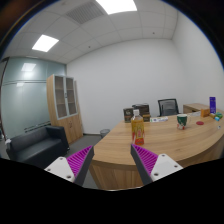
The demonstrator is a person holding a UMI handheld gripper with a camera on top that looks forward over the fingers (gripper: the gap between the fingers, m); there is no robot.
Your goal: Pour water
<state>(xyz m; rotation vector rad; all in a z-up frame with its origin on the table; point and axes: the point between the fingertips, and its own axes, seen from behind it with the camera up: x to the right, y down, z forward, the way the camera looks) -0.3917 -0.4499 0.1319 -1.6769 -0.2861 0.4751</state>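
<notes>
A clear bottle (138, 128) with orange-yellow liquid and a light cap stands upright on the wooden conference table (170, 143), well beyond my fingers. A small cup-like object (183, 122) sits farther along the table to the bottle's right. My gripper (112, 160) hangs in front of the table's near end, open, with nothing between its purple pads (80, 159). The right finger (147, 160) overlaps the table edge.
Black office chairs (168, 105) stand behind the table. A purple bottle (212, 104) and small colourful items (205, 120) lie at the table's far right. A wooden glass-door cabinet (65, 108) stands by the back wall, with a dark sofa (35, 146) to the left.
</notes>
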